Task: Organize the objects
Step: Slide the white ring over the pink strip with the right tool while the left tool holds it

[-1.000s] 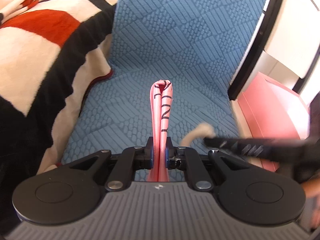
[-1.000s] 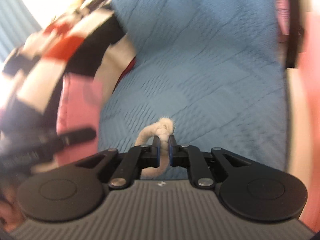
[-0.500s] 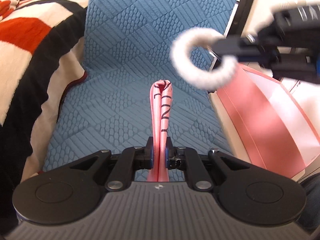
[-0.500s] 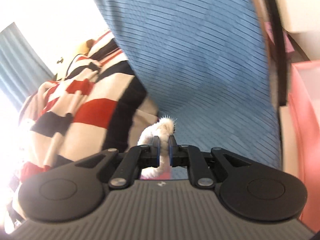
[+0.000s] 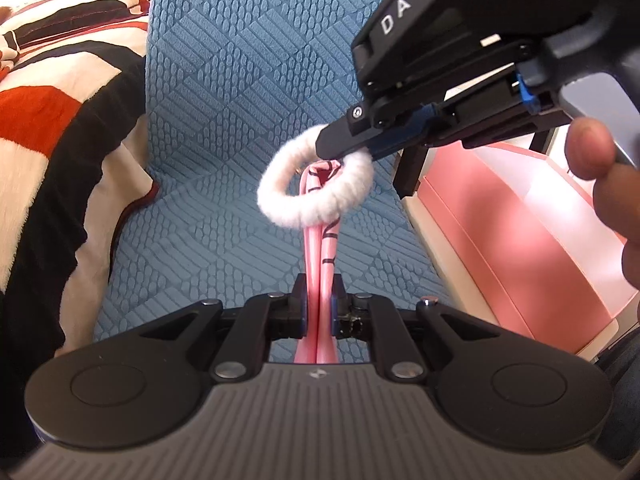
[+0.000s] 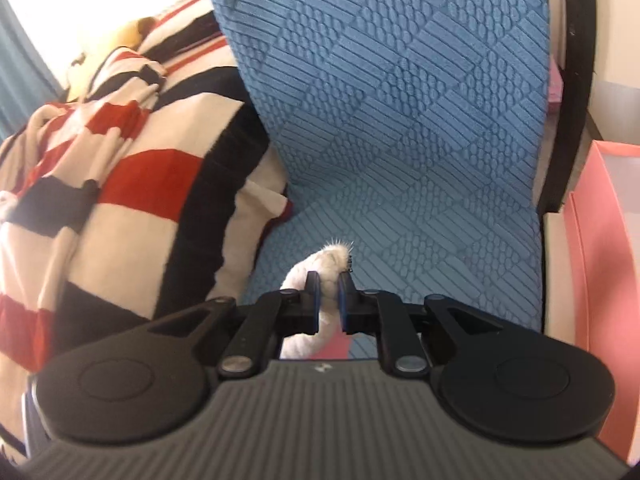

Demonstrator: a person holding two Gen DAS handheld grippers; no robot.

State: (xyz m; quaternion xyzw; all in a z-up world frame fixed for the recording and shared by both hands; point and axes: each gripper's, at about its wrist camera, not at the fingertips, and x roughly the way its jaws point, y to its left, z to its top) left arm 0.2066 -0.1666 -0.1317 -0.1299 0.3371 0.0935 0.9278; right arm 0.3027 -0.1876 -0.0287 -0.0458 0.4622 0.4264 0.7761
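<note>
Left hand-held gripper (image 5: 319, 312) pinches a folded glossy pink strap (image 5: 320, 264) with black markings, upright above the blue quilted sofa (image 5: 240, 80). Right hand-held gripper (image 6: 328, 300), jaws easing open, still nips a fluffy white ring (image 5: 316, 188) encircling the strap's tip.

Left gripper (image 5: 319, 312): jaws clamped, pointing down-forward. Right gripper (image 6: 328, 300): jaws opening, fingers level, crossing above the left. A hand (image 5: 600, 184) grips its handle.

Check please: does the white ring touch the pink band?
Cannot tell. In the left wrist view the ring overlaps the band near its tip, which shows through the ring's hole, but neither view shows contact or a gap plainly.
</note>
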